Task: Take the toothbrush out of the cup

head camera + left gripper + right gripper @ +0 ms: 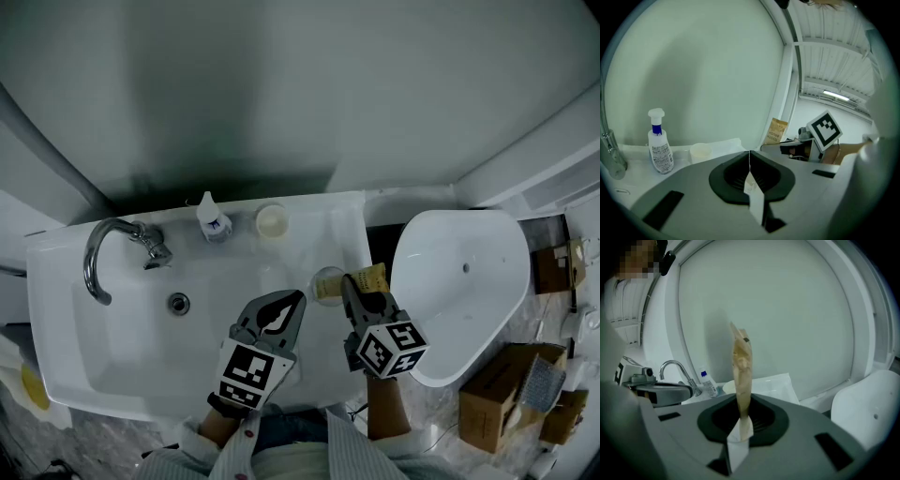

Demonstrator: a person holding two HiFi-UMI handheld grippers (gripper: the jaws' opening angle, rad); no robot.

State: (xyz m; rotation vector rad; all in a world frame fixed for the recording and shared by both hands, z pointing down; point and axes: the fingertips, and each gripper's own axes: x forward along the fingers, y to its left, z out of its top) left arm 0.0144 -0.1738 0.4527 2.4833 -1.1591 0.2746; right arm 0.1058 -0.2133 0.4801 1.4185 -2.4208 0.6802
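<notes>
The right gripper (740, 420) pinches a thin brown toothbrush pack (742, 366) between its two jaws. The pack stands straight up. Behind it on the left are a shiny tap (675, 369) and a little bottle (708, 383) with a blue top.

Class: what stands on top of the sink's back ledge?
A spray bottle and a small pale cup stand there, right of the faucet. Nothing covers the ledge; the left gripper and right gripper hide only the sink's near side.

White washbasin (112, 366) bearing chrome tap (105, 251), spray bottle (214, 221), cream cup (272, 220), clear cup (327, 282)
</notes>
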